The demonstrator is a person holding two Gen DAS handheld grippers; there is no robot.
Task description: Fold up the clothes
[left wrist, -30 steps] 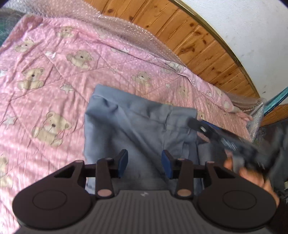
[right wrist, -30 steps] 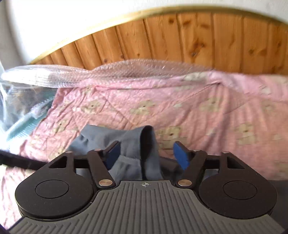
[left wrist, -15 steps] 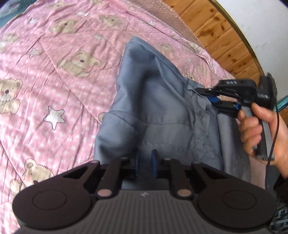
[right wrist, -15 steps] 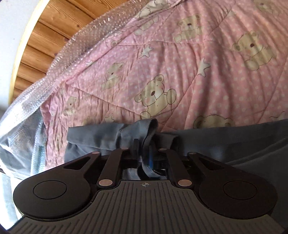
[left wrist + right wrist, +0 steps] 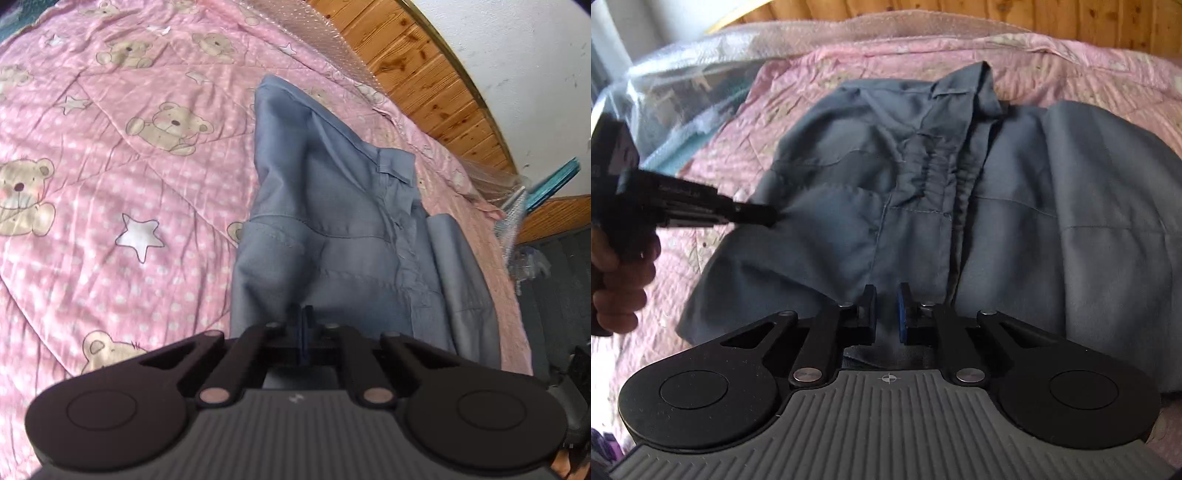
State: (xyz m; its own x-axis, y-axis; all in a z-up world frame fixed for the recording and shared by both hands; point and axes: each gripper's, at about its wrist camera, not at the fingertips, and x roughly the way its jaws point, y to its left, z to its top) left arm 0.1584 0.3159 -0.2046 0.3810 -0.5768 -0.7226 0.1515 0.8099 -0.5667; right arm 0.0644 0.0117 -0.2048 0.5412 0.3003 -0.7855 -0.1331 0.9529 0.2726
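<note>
The grey-blue trousers point(image 5: 332, 229) lie on the pink teddy-bear quilt point(image 5: 110, 192), their long axis running away from us toward the wooden headboard point(image 5: 424, 66), waistband end nearest our hands. Our left gripper point(image 5: 302, 325) is pressed together on the near left edge of the cloth, so we judge it the nearer hold for the next fold. Our right gripper point(image 5: 886, 310) stands slightly parted with cloth between its pads; whether it truly pinches, we cannot tell.

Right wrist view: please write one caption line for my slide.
Right gripper pinches grey trousers on pink quilt; left gripper grips the side.
</note>
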